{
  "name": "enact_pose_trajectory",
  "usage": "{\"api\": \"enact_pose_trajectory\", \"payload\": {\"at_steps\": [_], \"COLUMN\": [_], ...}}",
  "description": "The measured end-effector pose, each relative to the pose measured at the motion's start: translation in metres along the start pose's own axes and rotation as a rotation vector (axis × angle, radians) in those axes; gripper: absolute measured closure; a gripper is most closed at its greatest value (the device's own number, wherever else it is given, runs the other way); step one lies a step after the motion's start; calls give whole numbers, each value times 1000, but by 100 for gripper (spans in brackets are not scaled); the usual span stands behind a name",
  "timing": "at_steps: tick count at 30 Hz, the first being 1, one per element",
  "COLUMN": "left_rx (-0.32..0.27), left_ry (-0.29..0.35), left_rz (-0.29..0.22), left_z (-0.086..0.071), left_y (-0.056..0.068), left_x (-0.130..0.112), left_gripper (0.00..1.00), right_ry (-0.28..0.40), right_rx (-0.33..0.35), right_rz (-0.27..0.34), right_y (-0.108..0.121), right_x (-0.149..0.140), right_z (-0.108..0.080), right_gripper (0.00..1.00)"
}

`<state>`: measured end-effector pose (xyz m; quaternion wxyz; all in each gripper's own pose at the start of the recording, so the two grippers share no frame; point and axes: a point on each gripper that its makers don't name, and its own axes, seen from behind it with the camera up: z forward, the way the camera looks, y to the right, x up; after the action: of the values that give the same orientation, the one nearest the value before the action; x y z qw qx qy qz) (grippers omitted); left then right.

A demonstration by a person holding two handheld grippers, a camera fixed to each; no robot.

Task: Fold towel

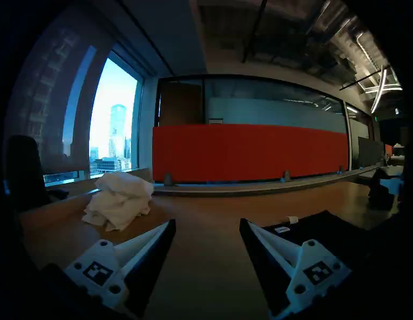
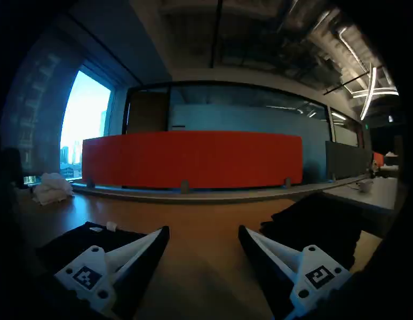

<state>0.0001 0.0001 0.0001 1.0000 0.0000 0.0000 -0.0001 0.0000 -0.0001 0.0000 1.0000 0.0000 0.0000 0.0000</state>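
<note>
A crumpled white towel (image 1: 120, 200) lies in a heap on the wooden table (image 1: 206, 256), ahead and to the left of my left gripper (image 1: 207, 226), which is open with nothing between its fingers. A flat black towel (image 1: 324, 229) with a small white tag lies just behind its right finger. In the right gripper view the white towel (image 2: 52, 188) sits far off at the left. My right gripper (image 2: 204, 232) is open and holds nothing. The flat black towel (image 2: 81, 239) lies behind its left finger, and a rumpled black cloth pile (image 2: 318, 221) sits ahead to its right.
A long red divider panel (image 1: 249, 152) runs along the table's far edge. A dark office chair (image 1: 22, 170) stands at the left by the bright window (image 1: 113, 125). A dark object (image 1: 380, 189) sits at the far right of the table.
</note>
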Motion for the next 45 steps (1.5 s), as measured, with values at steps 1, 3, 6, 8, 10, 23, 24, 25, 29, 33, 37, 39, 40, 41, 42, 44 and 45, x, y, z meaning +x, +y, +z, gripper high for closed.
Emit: {"api": "enact_pose_trajectory", "payload": {"at_steps": [1,3,6,8,10,23,24,25,29,33,37,39,40,41,42,44,45], "left_rx": [0,0,0,0,0,0,0,0,3,13,13,11,9,8,7,4,2], "left_ry": [0,0,0,0,0,0,0,0,1,1,3,5,4,3,3,2,3], "left_rz": [0,0,0,1,0,0,0,0,1,1,3,1,0,-2,-4,-8,-9], "left_z": [0,0,0,0,0,0,0,0,0,-2,-4,-4,-4,-4,-4,-4,-4], "left_y": [0,0,0,0,0,0,0,0,0,-3,-4,-4,-4,-4,-5,-5,-6], "left_x": [0,0,0,0,-1,0,0,0,1,2,14,24,31,37,45,62,71], "left_gripper": [12,12,12,12,12,12,12,12,12,12,12,12,12,12,12,12,12], "right_ry": [0,0,0,0,0,0,0,0,1,-2,-24,-33,-35,-36,-35,-30,-28], "right_rx": [0,0,0,0,0,0,0,0,0,0,-2,-3,-4,-5,-5,-5,-3], "right_rz": [0,0,0,0,0,-1,-1,0,-1,-9,-34,-47,-52,-56,-54,-49,-45], "right_y": [0,0,0,0,0,-1,-2,-2,-2,-2,-4,-6,-7,-8,-10,-13,-15], "right_x": [0,0,0,0,0,1,1,2,3,2,3,10,16,22,30,49,59], "right_z": [0,0,0,0,0,-1,-1,-1,-1,-1,-4,-5,-6,-6,-7,-8,-9], "right_gripper": [0,0,0,0,0,0,0,0,0,0,0,0,0,0,0,0,0]}}
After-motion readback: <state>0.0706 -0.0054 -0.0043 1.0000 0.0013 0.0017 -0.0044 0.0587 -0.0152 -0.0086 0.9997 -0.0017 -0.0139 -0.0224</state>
